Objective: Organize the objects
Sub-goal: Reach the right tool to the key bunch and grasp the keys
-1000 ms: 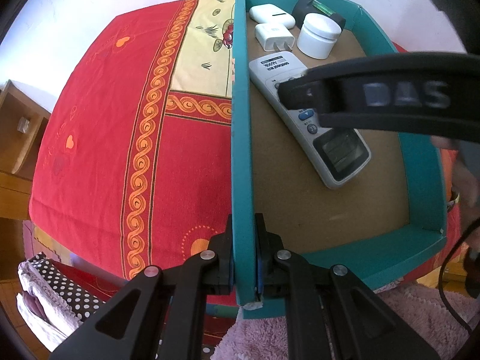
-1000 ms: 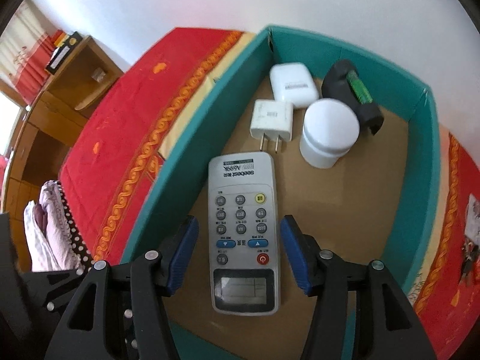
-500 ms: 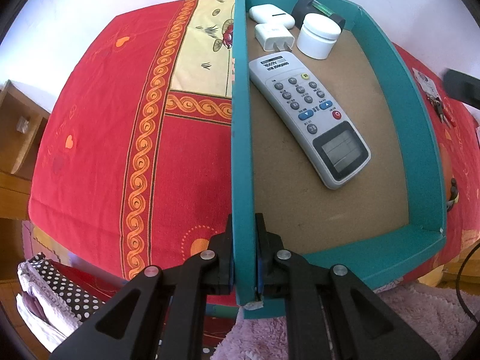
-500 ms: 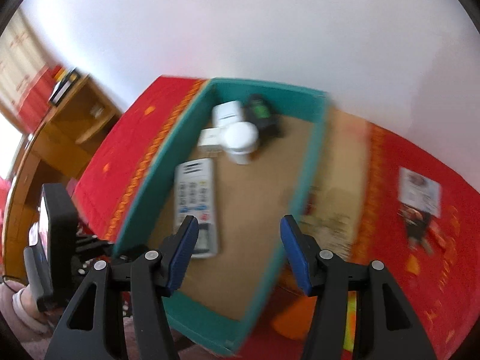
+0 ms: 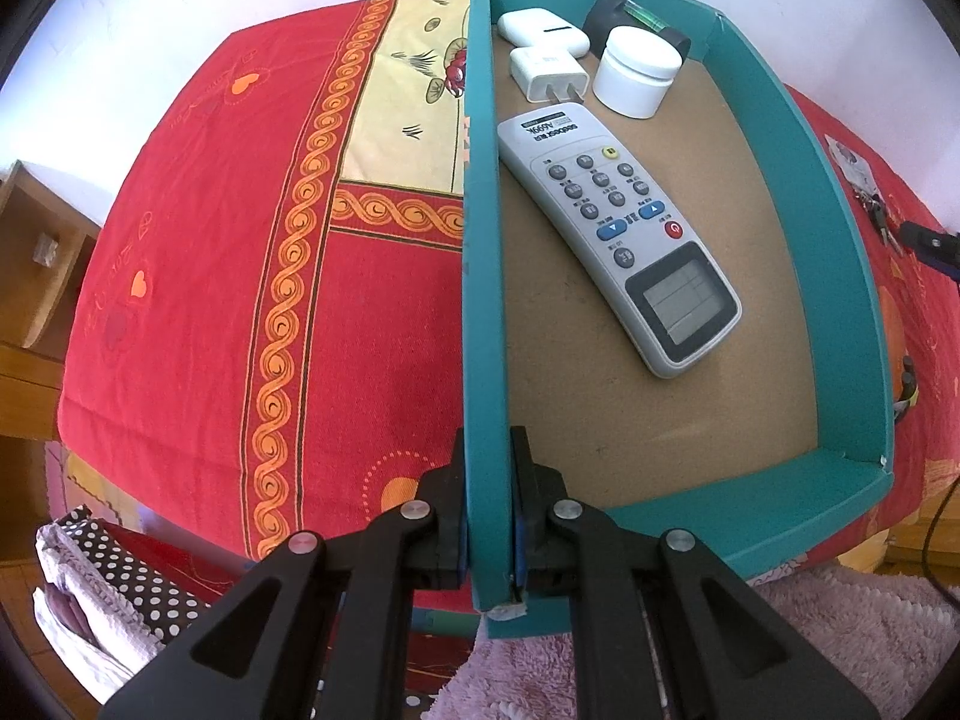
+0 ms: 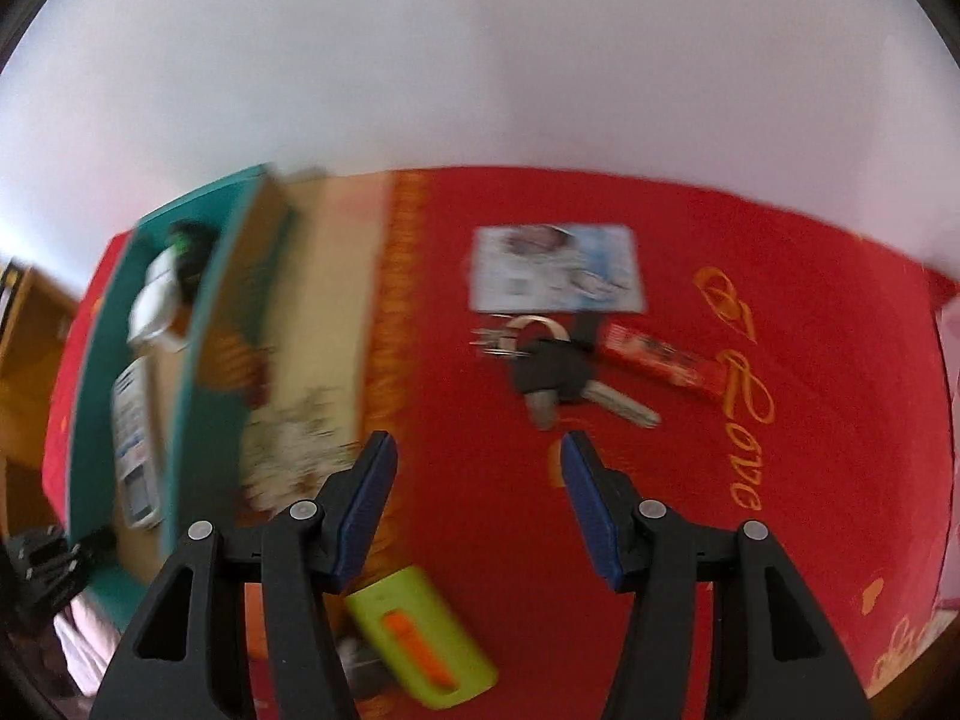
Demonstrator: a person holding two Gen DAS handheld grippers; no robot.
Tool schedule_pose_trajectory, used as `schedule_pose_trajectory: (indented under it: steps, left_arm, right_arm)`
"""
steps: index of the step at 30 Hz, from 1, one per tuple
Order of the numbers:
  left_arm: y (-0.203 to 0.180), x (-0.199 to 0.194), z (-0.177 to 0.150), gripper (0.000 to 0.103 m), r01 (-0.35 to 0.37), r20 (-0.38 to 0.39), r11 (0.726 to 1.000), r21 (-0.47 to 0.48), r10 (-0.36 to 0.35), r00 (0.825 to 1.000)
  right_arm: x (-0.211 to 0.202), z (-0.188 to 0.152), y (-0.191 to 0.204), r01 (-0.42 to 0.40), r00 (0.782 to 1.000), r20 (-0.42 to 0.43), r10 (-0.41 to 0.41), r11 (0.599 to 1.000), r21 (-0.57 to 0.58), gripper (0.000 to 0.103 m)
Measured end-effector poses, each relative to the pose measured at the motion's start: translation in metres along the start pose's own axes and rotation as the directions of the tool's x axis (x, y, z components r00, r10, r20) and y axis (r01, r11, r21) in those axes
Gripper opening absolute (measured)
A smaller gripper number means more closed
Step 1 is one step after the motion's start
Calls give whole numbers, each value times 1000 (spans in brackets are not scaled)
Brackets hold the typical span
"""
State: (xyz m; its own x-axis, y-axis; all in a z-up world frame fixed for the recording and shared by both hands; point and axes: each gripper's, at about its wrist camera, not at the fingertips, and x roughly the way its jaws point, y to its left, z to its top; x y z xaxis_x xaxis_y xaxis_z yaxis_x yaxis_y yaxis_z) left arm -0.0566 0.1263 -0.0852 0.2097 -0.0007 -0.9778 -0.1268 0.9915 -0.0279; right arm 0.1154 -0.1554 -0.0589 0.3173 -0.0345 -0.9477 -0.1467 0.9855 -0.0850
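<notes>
My left gripper is shut on the left wall of a teal box. On the box's brown floor lie a grey remote, a white charger plug, a white case, a white jar and a black item with a green strip. My right gripper is open and empty, hanging above the red cloth. A bunch of keys lies just beyond its tips, with a red strip and a printed card close by. The teal box shows blurred at the left.
A lime-green utility knife lies near the table's front edge, under the right gripper's left finger. A wooden shelf stands at the far left, and a pink fluffy rug lies below the table. White wall runs behind.
My right gripper has left the box, swinging right and upward across the red cloth to above the keys, its jaws unchanged. The remote stays in the box. The left gripper has kept still.
</notes>
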Motion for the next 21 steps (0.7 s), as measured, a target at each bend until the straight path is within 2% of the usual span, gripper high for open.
schedule_pose_trajectory:
  steps: [4,14,21]
  left_arm:
    - [0,0,0,8,0,1,1000,0,0,1000]
    - [0,0,0,8,0,2,1000,-1,0,1000]
    - [0,0,0,8,1,2,1000,-1,-1,1000]
  right_arm:
    - [16,5,-16,18,1000,-9,-18,999,33,58]
    - [26,14,-26,-8,1000,19,7,997,75,58]
    - [36,22,-17,11,999,41,-12,999,36,58]
